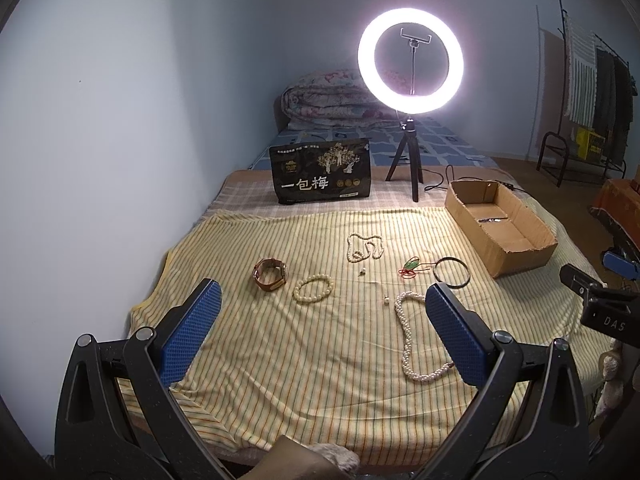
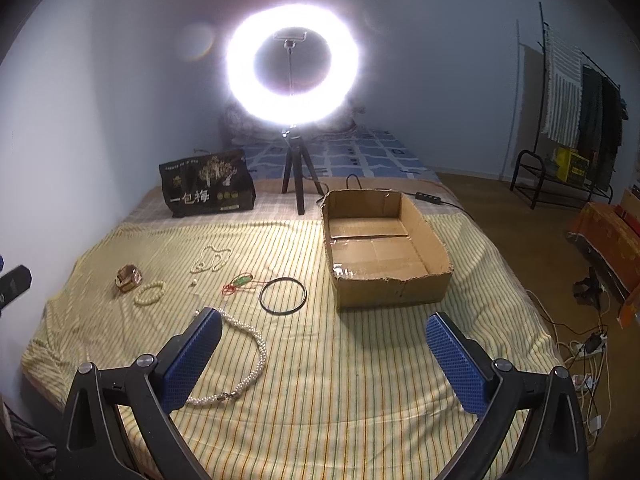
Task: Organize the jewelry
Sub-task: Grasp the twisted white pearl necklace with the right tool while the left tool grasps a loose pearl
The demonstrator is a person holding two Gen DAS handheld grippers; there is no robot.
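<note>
Jewelry lies spread on a yellow striped cloth (image 1: 304, 360): a brown strap watch (image 1: 271, 275), a cream bead bracelet (image 1: 313, 288), a tangled bead necklace (image 1: 365, 247), a green pendant on red cord (image 1: 412, 266), a black ring bangle (image 1: 453, 273) and a pearl necklace (image 1: 412, 344). Two small loose beads (image 1: 386, 300) lie between them. An open cardboard box (image 2: 384, 248) stands empty at the right. My left gripper (image 1: 322, 332) hovers open above the cloth's near edge. My right gripper (image 2: 324, 356) is open too, with the pearl necklace (image 2: 248, 364) by its left finger.
A lit ring light on a tripod (image 1: 411, 60) and a black snack bag (image 1: 322, 171) stand behind the cloth. A folded quilt (image 1: 324, 98) lies at the far end of the bed. A clothes rack (image 2: 580, 120) and cables on the floor (image 2: 588, 352) are at the right.
</note>
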